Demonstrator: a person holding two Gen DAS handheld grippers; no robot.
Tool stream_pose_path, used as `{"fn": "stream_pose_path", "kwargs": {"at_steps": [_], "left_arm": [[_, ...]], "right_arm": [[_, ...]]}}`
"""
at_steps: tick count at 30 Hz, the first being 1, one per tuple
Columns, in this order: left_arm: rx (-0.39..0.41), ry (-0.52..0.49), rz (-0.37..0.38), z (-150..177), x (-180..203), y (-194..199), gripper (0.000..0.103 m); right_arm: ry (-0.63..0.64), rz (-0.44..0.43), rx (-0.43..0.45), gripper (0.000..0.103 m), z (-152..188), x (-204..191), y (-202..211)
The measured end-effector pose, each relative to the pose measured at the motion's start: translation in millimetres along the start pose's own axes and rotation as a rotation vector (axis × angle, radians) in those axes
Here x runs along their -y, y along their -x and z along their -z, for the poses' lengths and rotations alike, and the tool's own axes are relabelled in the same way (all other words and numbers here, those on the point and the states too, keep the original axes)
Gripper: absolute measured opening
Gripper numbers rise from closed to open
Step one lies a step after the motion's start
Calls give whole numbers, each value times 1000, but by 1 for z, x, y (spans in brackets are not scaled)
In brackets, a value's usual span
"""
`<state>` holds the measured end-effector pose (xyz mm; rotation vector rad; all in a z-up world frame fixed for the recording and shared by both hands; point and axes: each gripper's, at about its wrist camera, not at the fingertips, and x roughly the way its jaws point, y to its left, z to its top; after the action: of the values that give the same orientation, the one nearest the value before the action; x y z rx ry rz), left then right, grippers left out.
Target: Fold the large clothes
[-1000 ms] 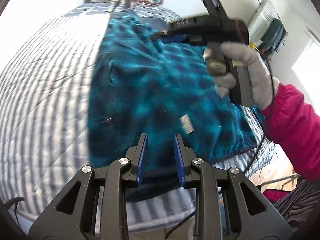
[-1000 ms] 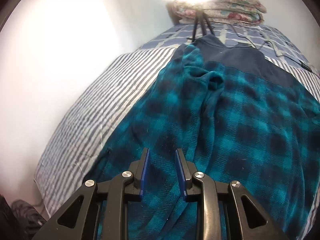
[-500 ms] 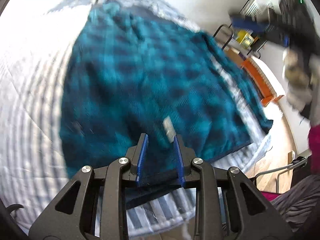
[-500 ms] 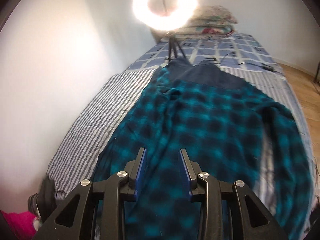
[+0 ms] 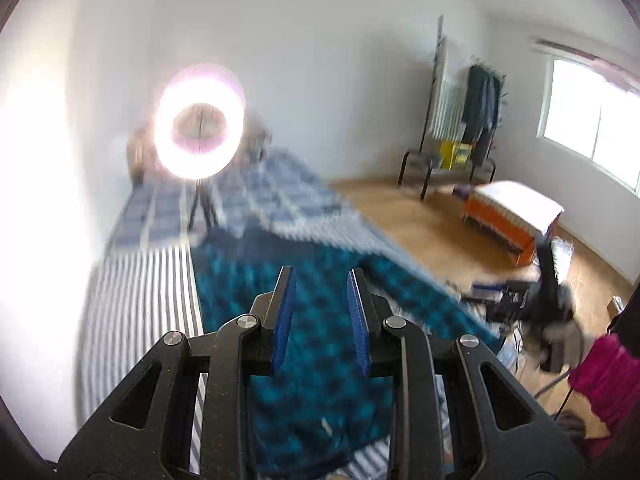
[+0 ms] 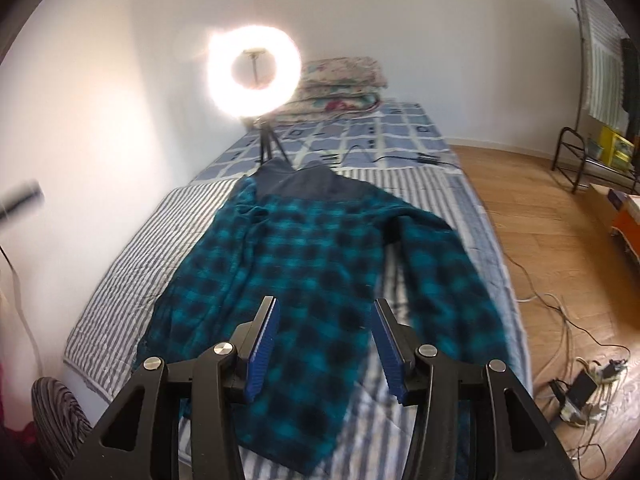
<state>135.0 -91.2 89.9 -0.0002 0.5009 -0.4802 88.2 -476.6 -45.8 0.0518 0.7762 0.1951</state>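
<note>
Both hand-held grippers lifted off plaid shirt, right widening, left narrowly apart, empty.

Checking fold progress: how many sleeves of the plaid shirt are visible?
2: left sleeve folded along the teal plaid shirt; right sleeve stretched toward the bed edge.

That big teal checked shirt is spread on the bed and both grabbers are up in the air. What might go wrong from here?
The teal and black checked fleece shirt has one sleeve trailing to the edge of the striped bed cover; it might slide off. The glowing ring light on its tripod stands at the collar, so a tug could topple it. Loose cables on the wooden floor could trip the person.
</note>
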Motion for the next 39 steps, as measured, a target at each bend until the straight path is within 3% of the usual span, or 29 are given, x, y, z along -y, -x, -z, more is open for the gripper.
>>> {"fn": "stream_pose_path", "kwargs": {"at_steps": [4, 7, 9, 11, 19, 28, 34, 39], "left_arm": [[83, -85, -24, -56, 25, 30, 28], [118, -103, -15, -78, 36, 48, 28], [133, -92, -8, -83, 39, 55, 28], [132, -78, 5, -78, 40, 57, 29], [-31, -38, 89, 4, 46, 14, 33], [-328, 51, 160, 124, 51, -104, 33], [-451, 105, 179, 170, 52, -159, 33], [-514, 87, 189, 194, 57, -174, 33]], "right_arm": [[-31, 28, 20, 50, 5, 18, 17], [-54, 47, 40, 50, 6, 32, 30], [-61, 69, 47, 50, 7, 40, 35], [-55, 98, 41, 58, 11, 49, 35], [-150, 189, -71, 59, 58, 103, 6], [-398, 192, -165, 59, 124, 181, -5], [-533, 199, -207, 59, 165, 216, -12], [-607, 212, -224, 59, 189, 233, -19]]}}
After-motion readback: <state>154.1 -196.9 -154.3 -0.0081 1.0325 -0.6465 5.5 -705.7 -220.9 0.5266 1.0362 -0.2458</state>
